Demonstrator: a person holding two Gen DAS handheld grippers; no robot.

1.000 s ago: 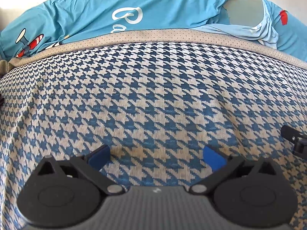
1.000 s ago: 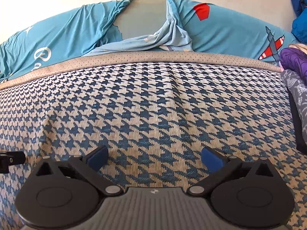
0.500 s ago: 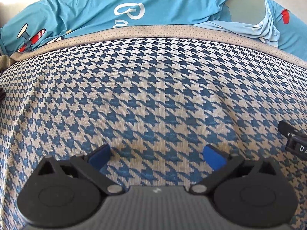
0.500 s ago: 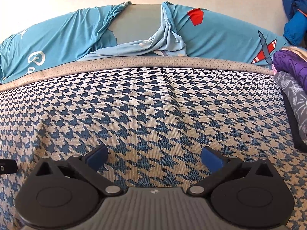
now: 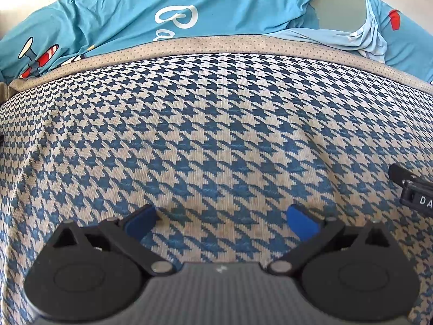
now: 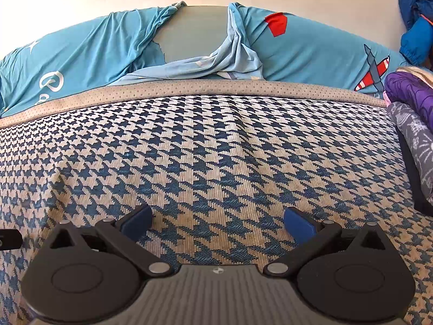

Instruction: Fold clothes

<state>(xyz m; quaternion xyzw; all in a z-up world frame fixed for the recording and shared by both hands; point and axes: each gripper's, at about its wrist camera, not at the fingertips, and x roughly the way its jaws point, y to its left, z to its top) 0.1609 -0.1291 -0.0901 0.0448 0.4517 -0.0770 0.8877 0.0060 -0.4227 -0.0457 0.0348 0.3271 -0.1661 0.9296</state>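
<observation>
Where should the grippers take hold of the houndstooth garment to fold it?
Probably the far hem of the houndstooth garment, along its beige dotted band, approached from above. That edge lies straight and exposed against the blue sheet. Both the left gripper and right gripper are open over flat cloth.

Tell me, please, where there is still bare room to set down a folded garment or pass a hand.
Little is bare. The houndstooth garment covers the near surface up to its dotted beige band. Beyond it, a small grey patch shows between folds of the turquoise sheet. The right edge is crowded by purple and grey clothes. Both open grippers, left and right, hover over the houndstooth.
</observation>
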